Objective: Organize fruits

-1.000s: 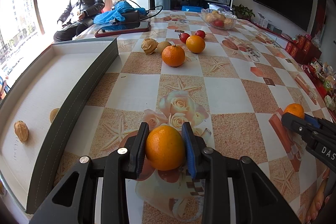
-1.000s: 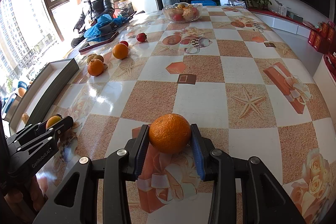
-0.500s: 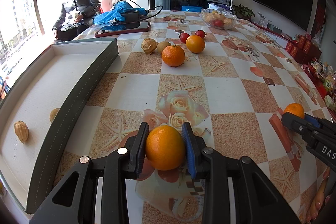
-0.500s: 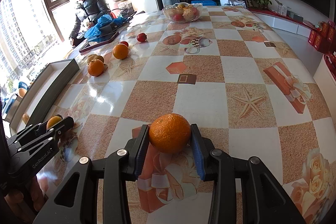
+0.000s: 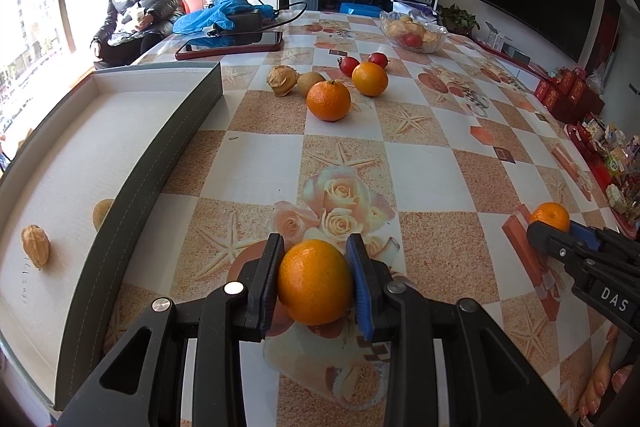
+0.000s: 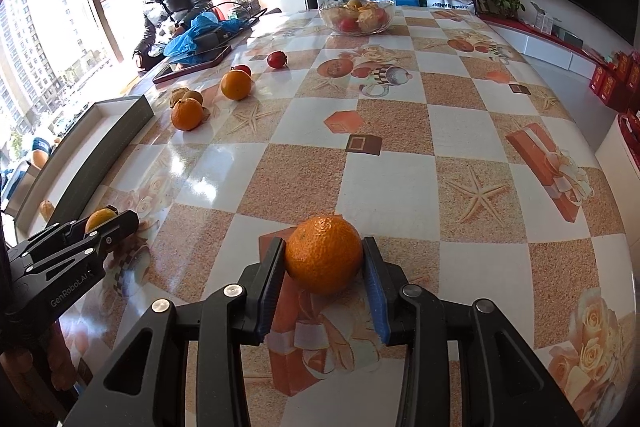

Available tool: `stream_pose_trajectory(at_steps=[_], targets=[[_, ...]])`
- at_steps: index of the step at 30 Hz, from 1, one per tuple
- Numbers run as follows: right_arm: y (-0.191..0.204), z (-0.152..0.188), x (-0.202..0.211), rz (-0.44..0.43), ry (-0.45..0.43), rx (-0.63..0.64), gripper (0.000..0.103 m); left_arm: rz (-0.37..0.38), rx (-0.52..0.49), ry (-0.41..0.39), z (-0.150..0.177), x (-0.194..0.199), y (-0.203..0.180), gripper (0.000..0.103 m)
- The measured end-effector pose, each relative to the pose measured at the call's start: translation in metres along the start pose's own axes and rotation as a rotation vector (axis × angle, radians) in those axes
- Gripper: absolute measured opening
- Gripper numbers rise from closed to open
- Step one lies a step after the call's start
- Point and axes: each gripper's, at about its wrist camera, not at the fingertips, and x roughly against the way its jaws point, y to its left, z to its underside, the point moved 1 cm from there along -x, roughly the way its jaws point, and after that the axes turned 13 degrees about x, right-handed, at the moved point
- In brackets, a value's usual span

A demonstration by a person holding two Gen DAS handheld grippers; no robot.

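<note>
Fruits come first: our left gripper [image 5: 315,283] clamps a smooth orange [image 5: 315,282] across its middle, our right gripper [image 6: 324,271] a pebbly mandarin [image 6: 323,254] likewise. Both seem light, round, slightly soft, so we squeeze gently. Left lies the tray [image 5: 160,155]; farther off, loose fruit [image 5: 329,100].
</note>
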Motion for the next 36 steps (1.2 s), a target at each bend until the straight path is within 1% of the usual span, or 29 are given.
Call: stream_pose_trajectory(at_steps=[5,7,13,18,25,30,33,36], targets=[[-0.005,-0.004,0.002,-0.059,0.011,-0.064,0.040,0.045,0.041,0.046,-0.004,0.006,0.009,0.035],[-0.005,-0.008,0.002,-0.089,0.018,-0.090,0.040,0.051,0.040,0.043,-0.006,0.012,0.010,0.035],[0.008,-0.028,0.002,-0.158,0.015,-0.098,0.040,0.041,0.032,0.017,-0.020,0.030,0.019,0.035],[0.032,-0.048,-0.004,-0.208,0.016,-0.068,0.040,0.016,0.062,0.001,-0.037,0.041,0.041,0.035],[0.072,-0.075,-0.017,-0.311,0.036,-0.027,0.040,-0.074,0.139,-0.039,-0.063,0.053,0.102,0.035],[0.106,-0.099,-0.030,-0.402,0.054,-0.003,0.040,-0.139,0.216,-0.034,-0.080,0.050,0.145,0.035],[0.128,-0.115,-0.041,-0.443,0.069,0.019,0.040,-0.171,0.247,-0.020,-0.085,0.045,0.163,0.035],[0.150,-0.128,-0.050,-0.511,0.074,0.014,0.040,-0.193,0.262,-0.006,-0.085,0.039,0.174,0.035]])
